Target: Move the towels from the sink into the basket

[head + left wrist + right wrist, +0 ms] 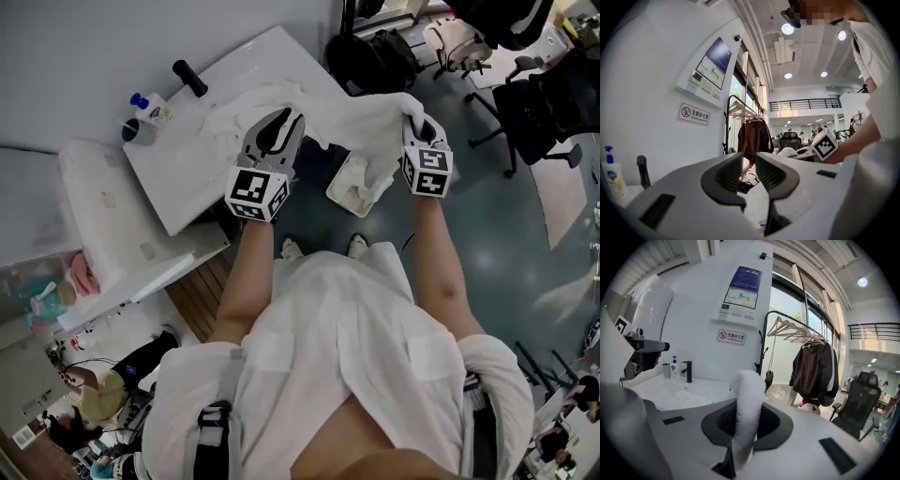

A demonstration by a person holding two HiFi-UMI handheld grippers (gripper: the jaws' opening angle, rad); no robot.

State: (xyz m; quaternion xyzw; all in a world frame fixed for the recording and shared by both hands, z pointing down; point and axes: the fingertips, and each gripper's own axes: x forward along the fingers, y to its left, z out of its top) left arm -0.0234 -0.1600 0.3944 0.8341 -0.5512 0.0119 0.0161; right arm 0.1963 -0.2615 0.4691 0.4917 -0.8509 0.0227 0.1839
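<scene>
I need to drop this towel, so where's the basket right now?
In the head view the basket sits on the floor beside the sink counter, under the towel, nearer the right gripper.

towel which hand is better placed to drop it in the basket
Probably right: the right gripper clamps the towel, and its hanging end is over the basket; the left gripper sits nearer the sink counter.

Fluffy white terry towel (pixel 347 117); pale grey left gripper (pixel 281 122) and right gripper (pixel 419 127), each with black ribbed pads (pixel 729 174) and a cube of black-and-white square markers. White sink counter (pixel 202 173), black tap (pixel 190 78), white soap bottle with blue pump (pixel 150 105). White plastic basket (pixel 352 185) on dark teal-grey floor (pixel 487 225); dark brown jacket (pixel 813 371) on black rack (pixel 765 333).
</scene>
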